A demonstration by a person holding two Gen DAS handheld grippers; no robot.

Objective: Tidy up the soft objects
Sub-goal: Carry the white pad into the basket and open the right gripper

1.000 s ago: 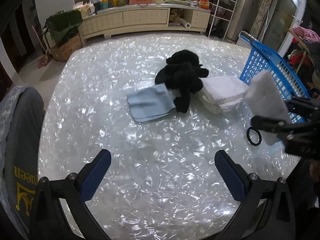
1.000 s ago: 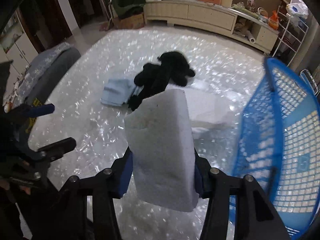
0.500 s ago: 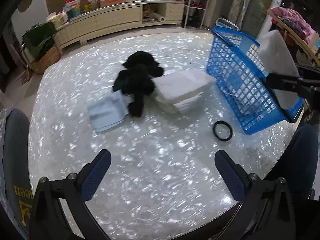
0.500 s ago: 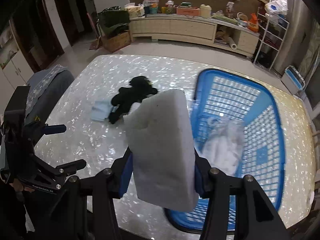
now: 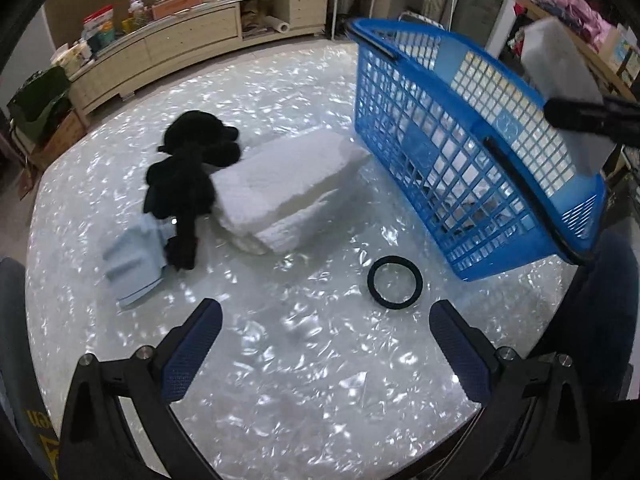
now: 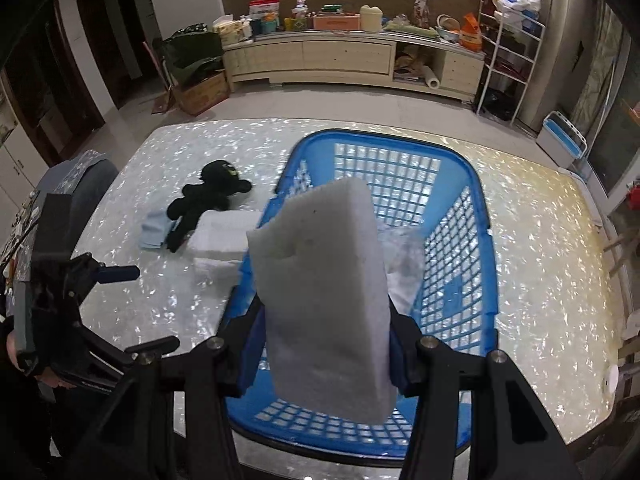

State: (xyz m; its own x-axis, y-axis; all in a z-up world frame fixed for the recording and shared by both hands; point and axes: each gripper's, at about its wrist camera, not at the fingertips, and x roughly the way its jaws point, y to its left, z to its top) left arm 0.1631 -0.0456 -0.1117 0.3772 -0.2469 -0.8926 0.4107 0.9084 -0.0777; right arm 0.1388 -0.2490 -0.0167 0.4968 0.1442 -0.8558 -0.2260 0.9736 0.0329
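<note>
Several soft things lie on the pearly white table [image 5: 320, 380], told here from left to right in the left wrist view. A folded pale blue cloth [image 5: 134, 268] sits farthest left, with a black plush toy [image 5: 188, 172] sprawled partly over it. The toy leans against a white folded towel stack [image 5: 288, 188]. A black ring [image 5: 395, 283] lies alone on the table, near the blue basket [image 5: 460, 152], which stands at the right with crumpled pale material already inside. The left gripper [image 5: 326, 344] hangs over bare table with its jaws spread wide and nothing between them. The right gripper [image 6: 326, 344] pinches a white foam pad [image 6: 324, 292] by its sides, holding it upright above the basket's near end. Behind the table runs a cream sideboard [image 6: 344, 60] crowded with boxes and bottles.
</note>
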